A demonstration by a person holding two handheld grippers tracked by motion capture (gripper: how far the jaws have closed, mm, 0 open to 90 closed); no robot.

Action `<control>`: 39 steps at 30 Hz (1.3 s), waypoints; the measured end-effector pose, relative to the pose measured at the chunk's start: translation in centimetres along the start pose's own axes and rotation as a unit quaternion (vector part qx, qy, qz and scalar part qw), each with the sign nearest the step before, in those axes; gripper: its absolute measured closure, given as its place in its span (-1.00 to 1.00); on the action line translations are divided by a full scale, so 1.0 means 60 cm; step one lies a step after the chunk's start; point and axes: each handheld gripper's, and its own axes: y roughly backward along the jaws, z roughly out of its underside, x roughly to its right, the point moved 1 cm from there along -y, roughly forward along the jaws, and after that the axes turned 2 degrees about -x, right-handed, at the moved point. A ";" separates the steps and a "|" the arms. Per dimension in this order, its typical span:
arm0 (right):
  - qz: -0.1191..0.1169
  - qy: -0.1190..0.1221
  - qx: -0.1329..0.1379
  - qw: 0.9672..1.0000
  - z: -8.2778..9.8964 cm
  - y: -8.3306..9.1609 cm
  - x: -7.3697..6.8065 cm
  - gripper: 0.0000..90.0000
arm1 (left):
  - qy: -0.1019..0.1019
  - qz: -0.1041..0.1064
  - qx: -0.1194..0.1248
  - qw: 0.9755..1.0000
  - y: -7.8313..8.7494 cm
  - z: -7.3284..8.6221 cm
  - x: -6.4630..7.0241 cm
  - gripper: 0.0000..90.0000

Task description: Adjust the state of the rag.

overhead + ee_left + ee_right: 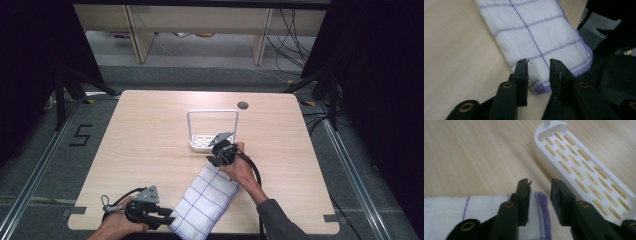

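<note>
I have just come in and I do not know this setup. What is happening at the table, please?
A person holds a gripper in each hand over a folded checked cloth on a wooden table. The left gripper is open around the cloth's near corner. The right gripper is open around the far corner, beside a white slotted rack. Neither has closed on the cloth yet.

"5" on the floor [81, 135]

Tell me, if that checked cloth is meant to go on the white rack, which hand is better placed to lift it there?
Probably the right gripper: its open fingers straddle the cloth corner beside the white rack. The left gripper, also open, sits at the cloth's near end by the table edge, farther from the rack.
</note>
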 end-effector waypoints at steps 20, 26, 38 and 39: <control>0.018 -0.142 -0.010 0.990 0.151 0.132 0.014 0.11 | 0.001 -0.097 0.006 0.995 -0.109 -0.181 -0.124 -0.01; 0.010 -0.150 -0.015 0.988 0.162 0.117 0.013 0.09 | -0.007 -0.091 -0.018 0.996 -0.143 -0.213 -0.138 -0.04; 0.010 -0.138 0.011 0.990 0.142 0.115 0.016 0.10 | -0.009 -0.092 -0.034 0.995 -0.172 -0.237 -0.151 -0.02; 0.010 -0.144 0.010 0.989 0.140 0.118 0.016 0.10 | -0.006 -0.092 -0.034 0.995 -0.174 -0.238 -0.152 -0.02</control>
